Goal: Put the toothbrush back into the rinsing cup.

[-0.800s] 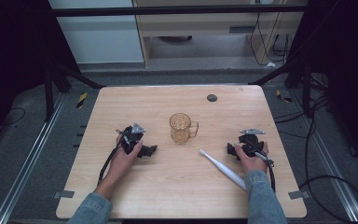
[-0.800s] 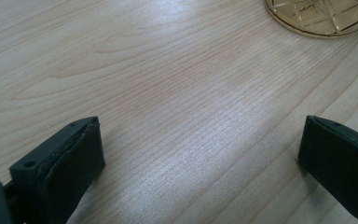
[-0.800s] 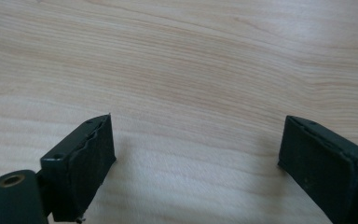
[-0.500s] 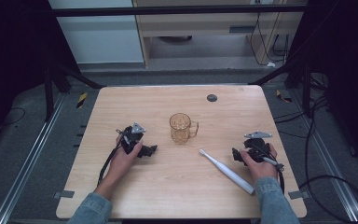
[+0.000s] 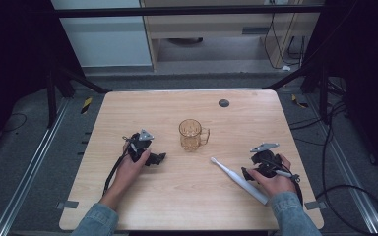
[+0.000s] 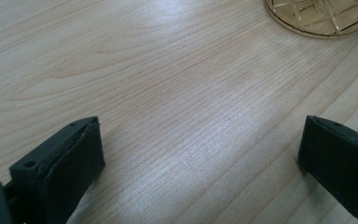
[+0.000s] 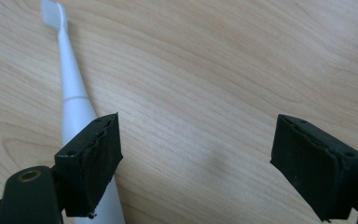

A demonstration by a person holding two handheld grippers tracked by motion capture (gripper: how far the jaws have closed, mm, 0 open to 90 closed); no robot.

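I see a light wooden table. A glass mug stands near its middle. A white toothbrush lies flat toward the near right corner, with its head pointing to the mug. A small dark disc sits near the far edge.

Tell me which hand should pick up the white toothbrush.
Right. The right gripper is open beside the white plastic electric toothbrush; the left gripper sits farther off, across the light wooden table.
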